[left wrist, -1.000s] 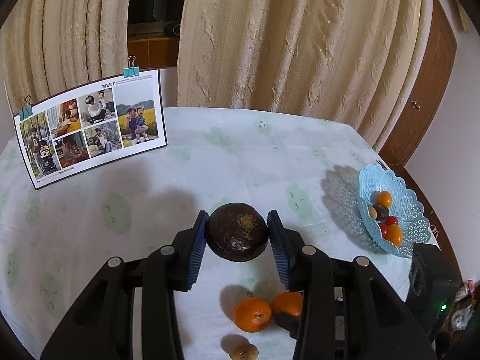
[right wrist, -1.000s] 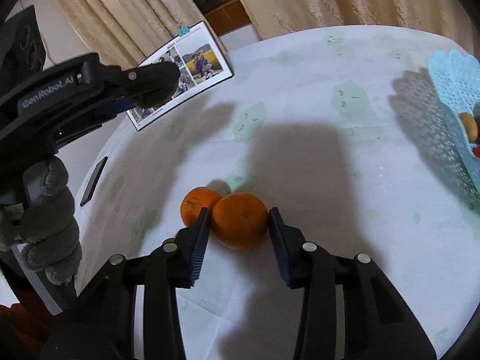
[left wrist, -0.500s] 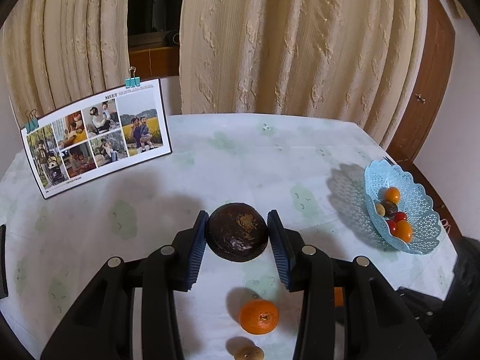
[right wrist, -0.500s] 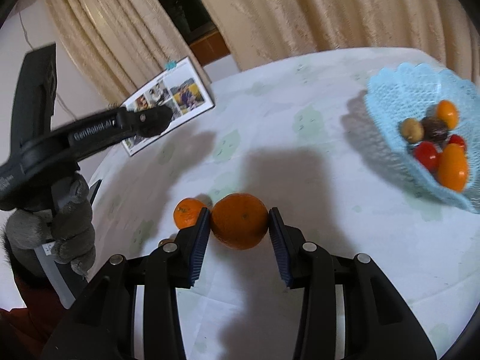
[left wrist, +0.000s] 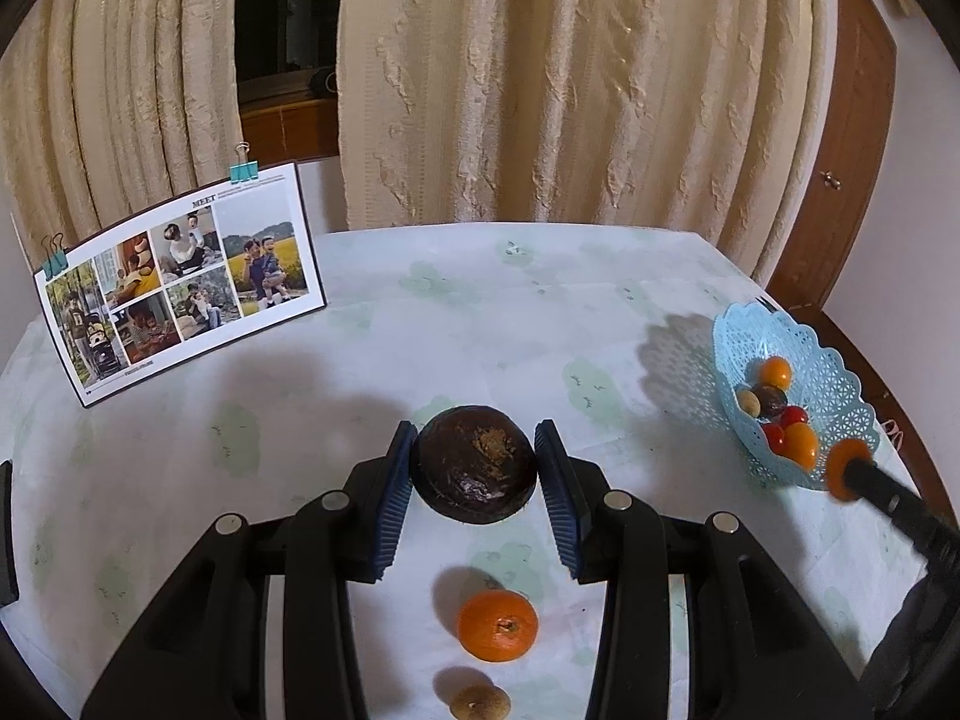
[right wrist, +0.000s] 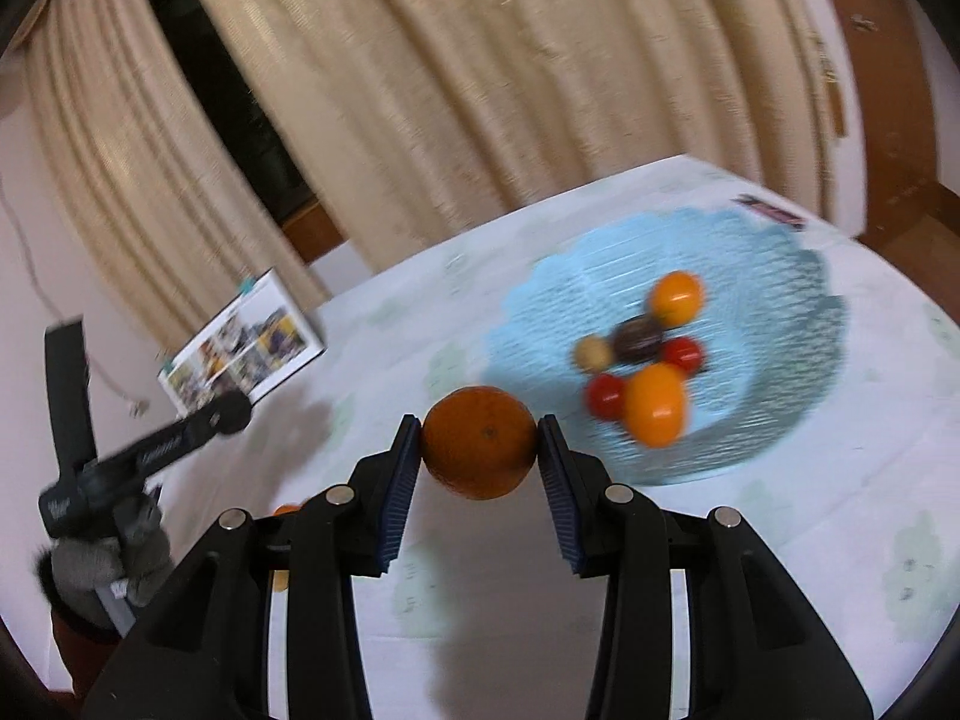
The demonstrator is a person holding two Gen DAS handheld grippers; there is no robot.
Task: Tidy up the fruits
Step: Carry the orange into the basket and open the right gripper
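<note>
My left gripper (left wrist: 475,468) is shut on a dark brown round fruit (left wrist: 475,463) and holds it above the table. Below it on the cloth lie an orange (left wrist: 497,626) and a small tan fruit (left wrist: 480,703). My right gripper (right wrist: 479,450) is shut on an orange (right wrist: 478,441) and holds it in the air just left of the light blue lace basket (right wrist: 774,420). The basket also shows at the right in the left wrist view (left wrist: 840,414), holding several small fruits, with the right gripper's orange (left wrist: 847,468) by its near rim.
A photo board (left wrist: 180,282) with clips leans at the table's back left. Cream curtains hang behind the round table (left wrist: 420,330). A wooden door (left wrist: 852,138) stands at the right. A dark object (left wrist: 6,534) lies at the left table edge.
My right gripper lifted its orange off the table and carried it right, up to the basket. My left gripper rose slightly with the dark fruit held.
</note>
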